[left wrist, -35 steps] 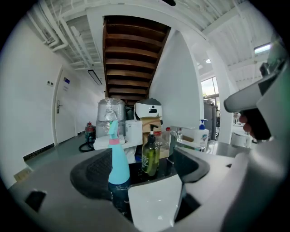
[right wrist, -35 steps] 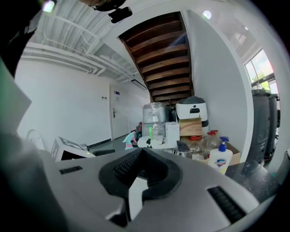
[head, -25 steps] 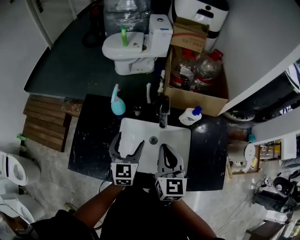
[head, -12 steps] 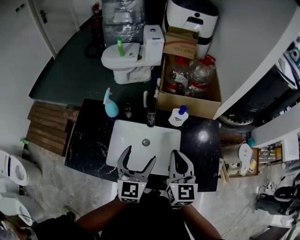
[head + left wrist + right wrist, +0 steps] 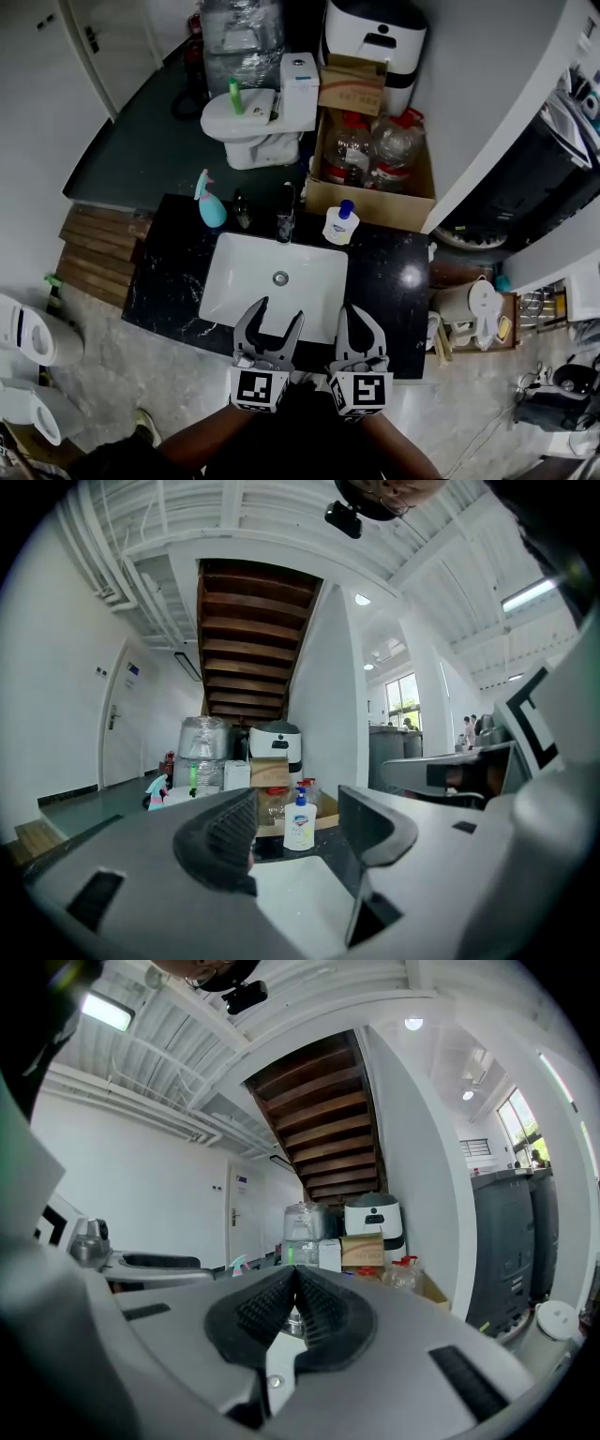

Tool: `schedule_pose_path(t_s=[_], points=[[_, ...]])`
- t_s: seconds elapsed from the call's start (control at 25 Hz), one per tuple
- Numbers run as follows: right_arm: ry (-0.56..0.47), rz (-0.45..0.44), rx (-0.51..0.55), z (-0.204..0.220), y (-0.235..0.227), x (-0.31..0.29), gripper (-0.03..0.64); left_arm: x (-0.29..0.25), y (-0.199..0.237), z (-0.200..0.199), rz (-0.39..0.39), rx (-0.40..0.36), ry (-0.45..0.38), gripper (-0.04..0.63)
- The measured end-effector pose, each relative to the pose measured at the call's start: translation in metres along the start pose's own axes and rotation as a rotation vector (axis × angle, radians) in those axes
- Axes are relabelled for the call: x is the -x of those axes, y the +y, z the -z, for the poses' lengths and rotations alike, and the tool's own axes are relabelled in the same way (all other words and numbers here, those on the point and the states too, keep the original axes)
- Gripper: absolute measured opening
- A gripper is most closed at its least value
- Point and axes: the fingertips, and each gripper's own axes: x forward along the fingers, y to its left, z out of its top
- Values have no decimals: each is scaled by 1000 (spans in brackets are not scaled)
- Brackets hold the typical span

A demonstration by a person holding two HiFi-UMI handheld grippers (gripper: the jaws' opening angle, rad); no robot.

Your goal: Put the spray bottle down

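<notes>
On black speckled counter | teal pear-shaped spray bottle | white rectangular basin

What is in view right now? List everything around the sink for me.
spray bottle: one, teal with pink trigger, upright at the counter's back left
soap pump bottle: one, white with blue cap, right of the faucet
faucet: one, metal, behind the sink
sink: one, white, set in the counter
counter: one, black
toilet: one, white, beyond the counter
green bottle: one, on the toilet
cardboard box: one, brown, beside the toilet
water jugs: two, clear, in the box
left gripper: grey, over the sink's near edge, open, jaws just closing, nothing between
right gripper: grey, shut, empty
</notes>
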Motion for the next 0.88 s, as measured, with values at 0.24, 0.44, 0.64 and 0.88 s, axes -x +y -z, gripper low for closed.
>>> schedule_pose_path(t_s=[0.24, 0.44, 0.64, 0.88], points=[[-22, 3, -22, -1, -13, 21, 15, 4, -25, -2, -7, 25, -22, 141], [-36, -45, -10, -4, -7, 27, 15, 7, -33, 0, -24, -2, -5, 44], [-41, -60, 10, -8, -3, 30, 15, 8, -40, -1, -20, -13, -1, 14], [-44, -59, 65, -8, -3, 34, 15, 6, -50, -6, -9, 4, -12, 14]])
